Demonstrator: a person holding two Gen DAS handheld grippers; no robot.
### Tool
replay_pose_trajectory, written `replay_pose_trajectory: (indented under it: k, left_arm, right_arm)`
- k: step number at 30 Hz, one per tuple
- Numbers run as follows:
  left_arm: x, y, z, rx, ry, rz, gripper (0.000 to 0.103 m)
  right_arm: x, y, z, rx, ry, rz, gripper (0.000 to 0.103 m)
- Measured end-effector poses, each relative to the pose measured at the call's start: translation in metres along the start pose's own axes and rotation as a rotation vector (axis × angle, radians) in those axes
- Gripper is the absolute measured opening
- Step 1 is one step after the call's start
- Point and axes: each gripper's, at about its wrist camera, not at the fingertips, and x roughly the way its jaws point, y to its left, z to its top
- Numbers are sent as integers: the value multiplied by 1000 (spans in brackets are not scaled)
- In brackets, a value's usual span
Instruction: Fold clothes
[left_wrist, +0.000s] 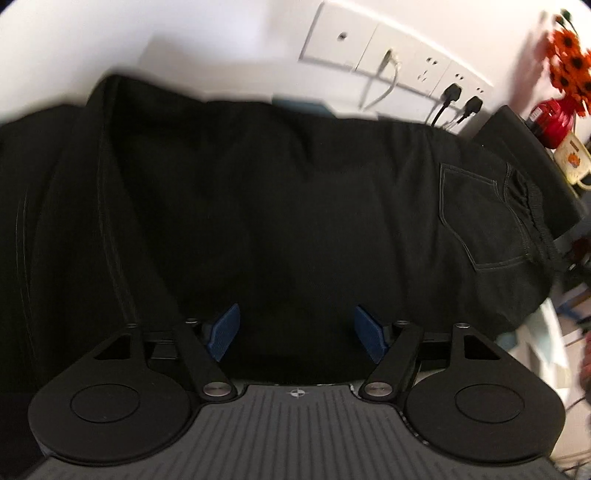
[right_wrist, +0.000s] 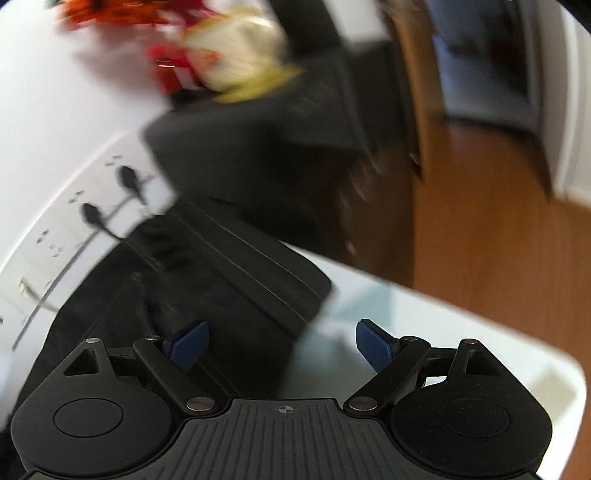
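Observation:
Black trousers (left_wrist: 280, 206) lie spread across the table and fill most of the left wrist view; a stitched back pocket (left_wrist: 476, 218) and the waistband show at the right. My left gripper (left_wrist: 297, 332) hovers low over the dark cloth, open, with nothing between its blue pads (left_wrist: 223, 332). In the right wrist view, one end of the trousers (right_wrist: 221, 280) with pale stitch lines lies on the white table (right_wrist: 461, 332). My right gripper (right_wrist: 282, 347) is open at the cloth's edge, its left pad over the fabric and its right pad over bare table.
A white wall with a socket strip (left_wrist: 399, 59) and plugged black cables (left_wrist: 448, 98) runs behind the table. Orange flowers in a red vase (left_wrist: 554, 114), a mug and a black box (right_wrist: 258, 155) stand at the right end. Beyond the table edge is wooden floor (right_wrist: 491, 236).

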Motion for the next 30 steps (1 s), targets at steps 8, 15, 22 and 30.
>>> replay_pose_trajectory:
  k: [8,15,22,30]
  left_arm:
    - [-25,32,-7,-149,-93,96,70]
    - [-47,54,-7,-169,-165,274,70]
    - [-73,55,-23,-182,-196,261,73]
    - [-74,92,-26,-285,-231,338,84]
  right_arm:
    - [14,-1,-32,67,90,180,75]
    - [23,-4,-39,103,94,197,15]
    - [5,-25,-2,134,-82,115,13]
    - [-18,-6,-24,97,24,141,52]
